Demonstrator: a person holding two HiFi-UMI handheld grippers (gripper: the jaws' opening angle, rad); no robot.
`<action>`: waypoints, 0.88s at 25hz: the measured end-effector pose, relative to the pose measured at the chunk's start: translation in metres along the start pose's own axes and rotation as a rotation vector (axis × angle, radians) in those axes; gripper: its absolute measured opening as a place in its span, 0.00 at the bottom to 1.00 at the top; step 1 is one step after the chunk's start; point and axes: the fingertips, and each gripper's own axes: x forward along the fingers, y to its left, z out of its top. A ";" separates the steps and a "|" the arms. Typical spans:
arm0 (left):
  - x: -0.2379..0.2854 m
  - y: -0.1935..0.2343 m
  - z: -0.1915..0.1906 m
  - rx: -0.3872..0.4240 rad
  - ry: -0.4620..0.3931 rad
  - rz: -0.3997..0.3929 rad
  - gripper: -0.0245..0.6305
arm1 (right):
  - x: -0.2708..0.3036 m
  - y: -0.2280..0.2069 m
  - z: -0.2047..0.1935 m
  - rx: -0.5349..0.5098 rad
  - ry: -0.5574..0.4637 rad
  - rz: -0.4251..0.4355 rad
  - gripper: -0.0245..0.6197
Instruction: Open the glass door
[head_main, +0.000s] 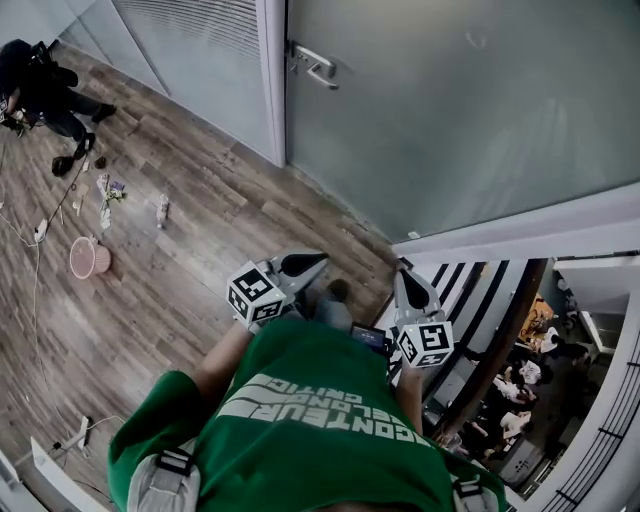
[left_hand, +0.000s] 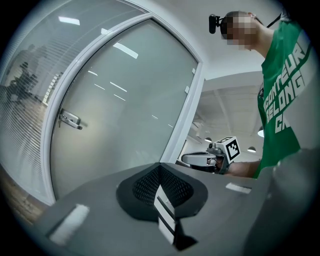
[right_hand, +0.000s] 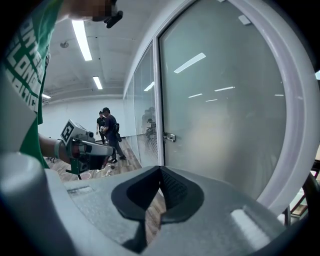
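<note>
Both the left gripper (head_main: 318, 262) and the right gripper (head_main: 405, 270) are clenched shut with nothing in them, held near the person's chest and well apart from the glass door (head_main: 450, 110), which stands closed at the far side, its handle (head_main: 314, 64) on its left edge. So I'd call this the approach step. Next up is closing the gap, spreading one gripper's jaws and getting them round that handle.

The frosted glass door (head_main: 450, 110) stands closed at one o'clock, with its silver lever handle (head_main: 316, 66) at twelve. The grey left gripper (head_main: 312, 263) and right gripper (head_main: 407, 277) point towards it.
</note>
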 end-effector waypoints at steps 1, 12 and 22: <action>0.001 0.002 0.000 -0.005 0.002 0.001 0.06 | 0.005 -0.002 0.001 -0.001 0.000 0.007 0.03; 0.054 0.032 0.016 -0.001 0.006 0.028 0.06 | 0.073 -0.047 0.031 -0.052 -0.046 0.114 0.03; 0.129 0.055 0.049 0.035 -0.008 0.065 0.06 | 0.113 -0.119 0.048 -0.102 -0.023 0.145 0.03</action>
